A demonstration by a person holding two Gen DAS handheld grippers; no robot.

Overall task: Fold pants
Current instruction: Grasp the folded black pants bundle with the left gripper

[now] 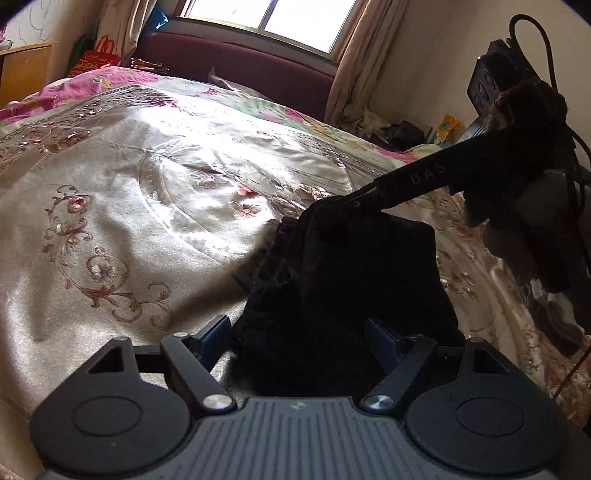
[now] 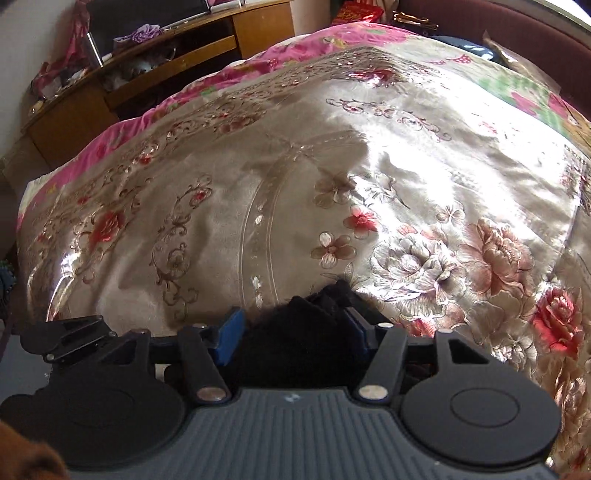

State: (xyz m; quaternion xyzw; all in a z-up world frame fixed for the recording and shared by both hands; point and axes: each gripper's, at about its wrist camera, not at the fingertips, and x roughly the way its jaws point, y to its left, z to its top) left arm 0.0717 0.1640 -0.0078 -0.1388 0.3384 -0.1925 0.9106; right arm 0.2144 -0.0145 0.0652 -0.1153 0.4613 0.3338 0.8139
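Two tongs, left tongs (image 1: 301,338) and right tongs (image 2: 291,334) each clenched on one black pants (image 1: 347,280), one floral bedspread (image 1: 147,192) beneath

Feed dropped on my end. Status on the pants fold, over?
Left hand-held gripper and right hand-held gripper both shut on the black fabric pants. Pants bunched, lifted over the shiny floral satin bedspread. Nothing in the way.

Sunlit window (image 1: 273,18) with beige curtains (image 1: 354,70); satin floral bedspread (image 2: 332,177); wooden desk (image 2: 155,70) beside it.
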